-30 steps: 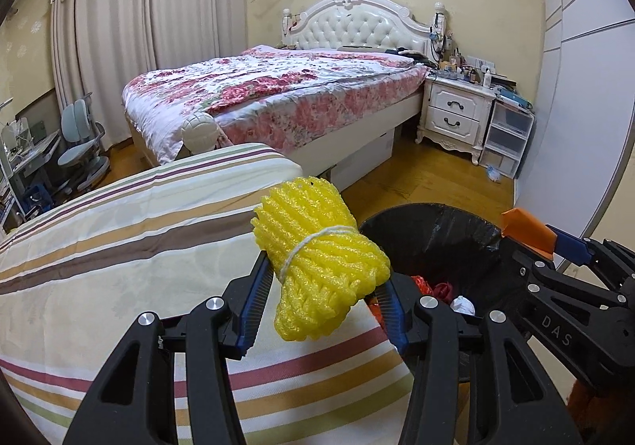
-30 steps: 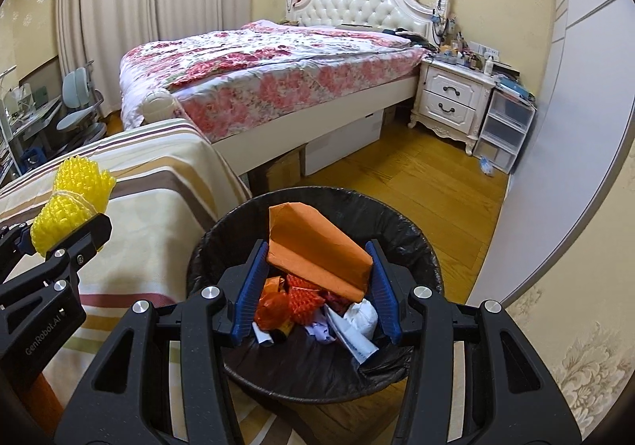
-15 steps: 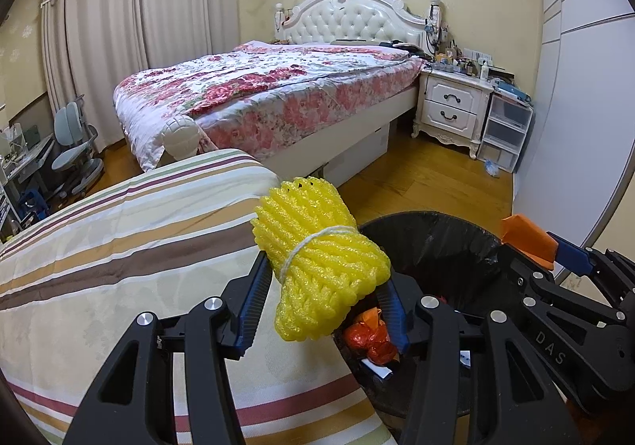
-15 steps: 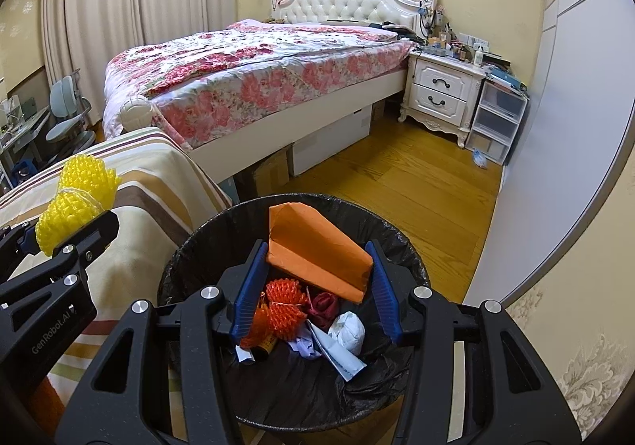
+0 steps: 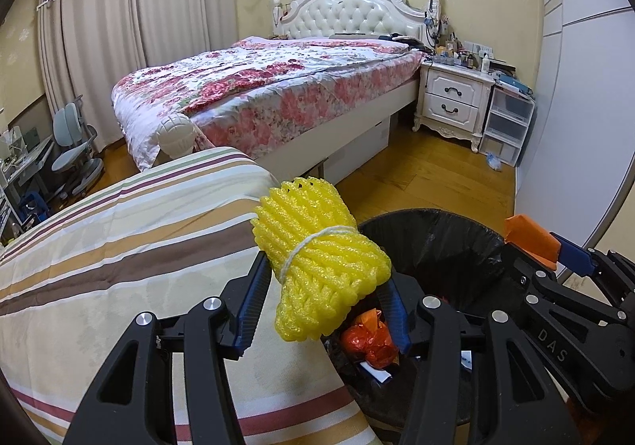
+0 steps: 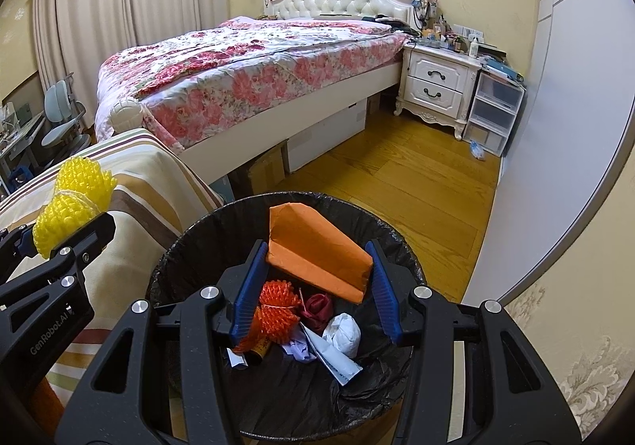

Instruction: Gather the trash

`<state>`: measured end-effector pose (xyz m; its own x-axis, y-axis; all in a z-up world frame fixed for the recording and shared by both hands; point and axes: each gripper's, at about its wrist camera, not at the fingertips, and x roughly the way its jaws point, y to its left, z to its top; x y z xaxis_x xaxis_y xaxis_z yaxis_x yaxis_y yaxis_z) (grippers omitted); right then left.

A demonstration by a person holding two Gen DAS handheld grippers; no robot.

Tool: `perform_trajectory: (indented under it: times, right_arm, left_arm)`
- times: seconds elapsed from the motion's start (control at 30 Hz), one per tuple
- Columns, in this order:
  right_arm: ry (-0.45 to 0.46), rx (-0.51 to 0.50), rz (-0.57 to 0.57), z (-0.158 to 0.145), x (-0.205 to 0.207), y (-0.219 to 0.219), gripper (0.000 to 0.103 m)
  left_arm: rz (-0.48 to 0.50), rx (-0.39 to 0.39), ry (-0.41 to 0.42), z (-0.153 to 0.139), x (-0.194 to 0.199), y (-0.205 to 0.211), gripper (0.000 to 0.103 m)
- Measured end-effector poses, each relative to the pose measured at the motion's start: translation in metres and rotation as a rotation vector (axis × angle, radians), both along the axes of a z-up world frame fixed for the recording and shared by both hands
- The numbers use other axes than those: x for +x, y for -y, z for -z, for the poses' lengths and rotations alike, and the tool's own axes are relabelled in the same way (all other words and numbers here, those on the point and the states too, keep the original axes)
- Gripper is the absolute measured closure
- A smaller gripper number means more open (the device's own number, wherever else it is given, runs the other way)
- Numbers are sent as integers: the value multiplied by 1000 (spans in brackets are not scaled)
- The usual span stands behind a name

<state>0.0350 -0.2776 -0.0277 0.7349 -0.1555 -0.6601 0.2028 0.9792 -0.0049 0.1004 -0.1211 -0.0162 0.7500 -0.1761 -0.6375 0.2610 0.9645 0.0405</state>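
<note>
Two grippers, each with a load. My left gripper (image 5: 323, 298) is clamped partway open on a yellow foam net roll (image 5: 317, 258) tied with string, held at the near rim of the black-lined trash bin (image 5: 436, 230), beside the striped bedcover (image 5: 119, 246). My right gripper (image 6: 315, 282) pinches a folded orange paper (image 6: 313, 242) between its blue pads, right over the bin's mouth. Below it lie orange netting (image 6: 278, 306) and crumpled white paper (image 6: 343, 332). Farther off stand the floral bed (image 6: 254, 60) and white nightstand (image 6: 436, 83).
</note>
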Motion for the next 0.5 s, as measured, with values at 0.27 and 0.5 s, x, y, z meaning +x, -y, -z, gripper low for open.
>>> perform_trajectory:
  times: [0.27, 0.5]
  right_arm:
    - [-3, 3, 11, 0, 1, 5, 41]
    - [1, 1, 32, -2, -2, 8, 41]
  left_arm:
    - [6, 12, -16, 4, 4, 1, 41]
    - [13, 11, -6, 5, 2, 3, 30]
